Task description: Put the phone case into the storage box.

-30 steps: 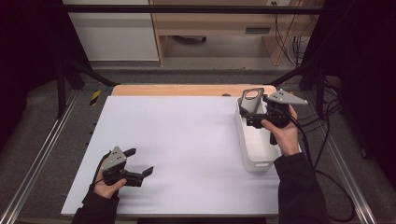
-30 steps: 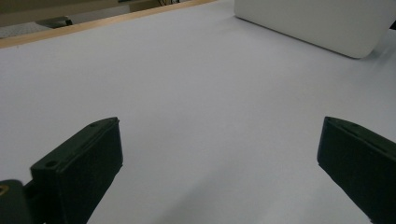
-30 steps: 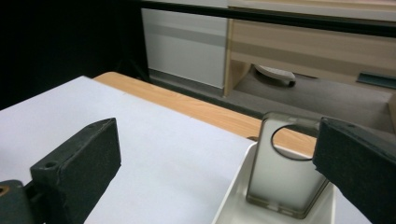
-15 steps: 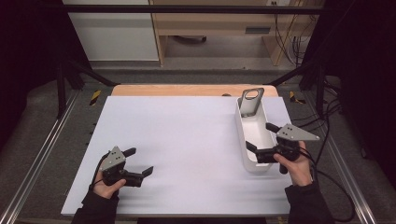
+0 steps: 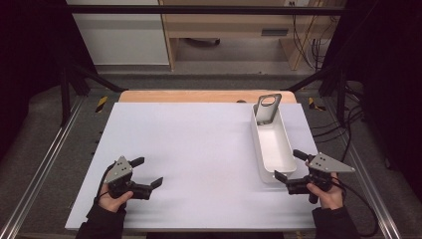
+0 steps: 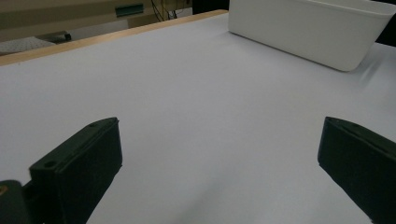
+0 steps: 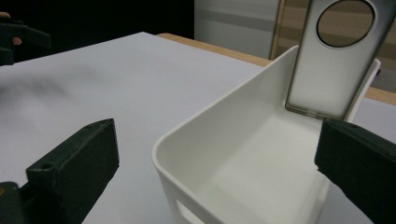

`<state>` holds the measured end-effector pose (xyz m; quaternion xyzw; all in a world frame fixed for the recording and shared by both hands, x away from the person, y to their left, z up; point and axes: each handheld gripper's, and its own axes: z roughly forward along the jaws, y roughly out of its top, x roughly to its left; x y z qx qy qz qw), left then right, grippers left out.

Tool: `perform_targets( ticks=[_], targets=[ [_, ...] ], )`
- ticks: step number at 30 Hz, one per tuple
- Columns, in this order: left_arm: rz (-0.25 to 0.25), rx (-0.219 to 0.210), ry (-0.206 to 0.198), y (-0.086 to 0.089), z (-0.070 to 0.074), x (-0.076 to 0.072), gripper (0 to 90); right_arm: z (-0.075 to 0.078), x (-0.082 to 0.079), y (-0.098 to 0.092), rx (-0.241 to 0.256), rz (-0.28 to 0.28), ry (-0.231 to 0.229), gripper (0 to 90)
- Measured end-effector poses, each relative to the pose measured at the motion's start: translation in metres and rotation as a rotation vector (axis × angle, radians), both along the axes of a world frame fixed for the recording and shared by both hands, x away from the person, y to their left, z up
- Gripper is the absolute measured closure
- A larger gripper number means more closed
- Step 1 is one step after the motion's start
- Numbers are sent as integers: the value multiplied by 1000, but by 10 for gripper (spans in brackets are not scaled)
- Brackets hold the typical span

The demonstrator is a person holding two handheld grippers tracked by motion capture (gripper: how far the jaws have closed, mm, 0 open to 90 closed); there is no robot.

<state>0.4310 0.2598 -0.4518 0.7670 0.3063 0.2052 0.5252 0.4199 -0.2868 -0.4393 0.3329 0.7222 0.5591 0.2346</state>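
The right tool (image 5: 288, 172) is wide open and empty at the near end of the white bin (image 5: 278, 158). A grey phone case (image 5: 266, 107) leans at the bin's 12 o'clock end, no writing readable. The left tool (image 5: 148, 172), also wide, rests at the tabletop's (image 5: 199, 144) 7 o'clock.

**Even overhead light on a bright table, dark surround, soft close-range focus**

The white table sheet (image 5: 199, 149) is the brightest area in the high view, lit evenly from above, with no hard glare; the room around it falls into near black at both sides; the floor and cabinet beyond the table are dimmer and slightly grainy. Shadows are faint and soft; a pale one lies beside the white bin (image 6: 308, 32) in the left gripper view. In both gripper views the black jaws at the bottom edge are blurred and show little surface detail; the phone case (image 7: 334, 60) leaning in the bin is fairly sharp, while the background behind it is soft and washed.
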Motion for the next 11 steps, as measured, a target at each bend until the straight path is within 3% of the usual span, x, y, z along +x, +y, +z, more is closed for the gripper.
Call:
perform_targets(
  ticks=[11],
  targets=[
    [-2,-4,-15,0,3,-1,0,-13,-4,-15,-4,-14,16,3]
  ],
)
